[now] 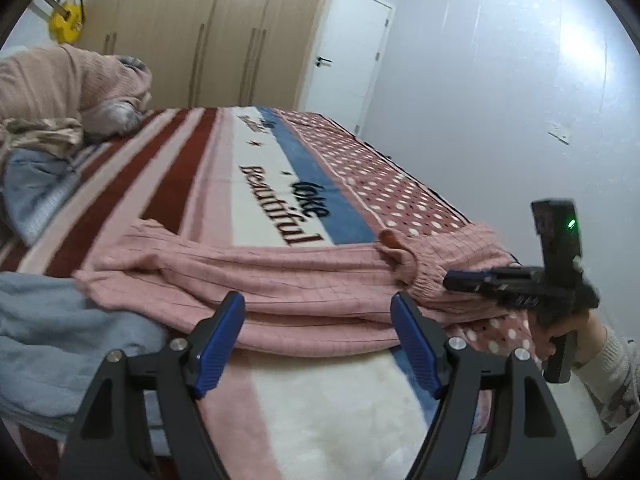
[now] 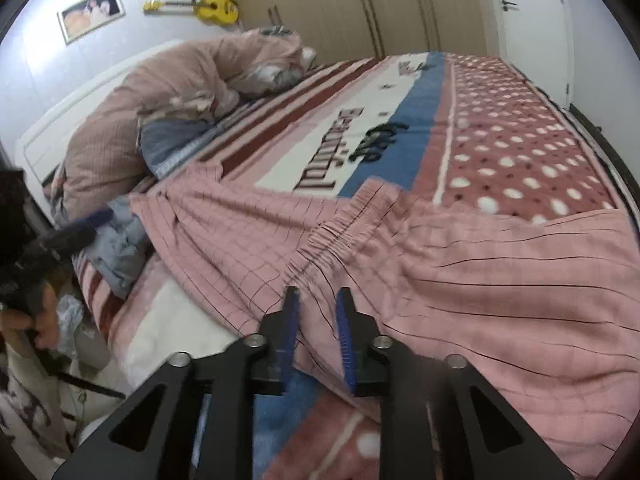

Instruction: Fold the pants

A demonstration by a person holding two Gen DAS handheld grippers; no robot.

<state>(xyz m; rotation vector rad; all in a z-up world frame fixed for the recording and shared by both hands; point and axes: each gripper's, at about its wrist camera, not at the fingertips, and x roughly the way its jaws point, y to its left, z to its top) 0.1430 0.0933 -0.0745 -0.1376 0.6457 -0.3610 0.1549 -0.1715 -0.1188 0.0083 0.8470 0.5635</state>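
Pink checked pants lie across the near part of the bed, legs stacked lengthwise, with the elastic waistband bunched toward the right end. My left gripper hovers over the near edge of the legs, jaws wide open and nothing between them. My right gripper points down at the cloth just below the waistband, its blue pads a narrow gap apart and gripping nothing. The left wrist view shows the right gripper by the waistband, held by a hand. The left gripper appears at the left edge of the right wrist view.
The bed carries a striped and dotted blanket. A grey-blue garment lies left of the pants. A bunched pink quilt fills the head end. A wardrobe and a white door stand beyond the bed.
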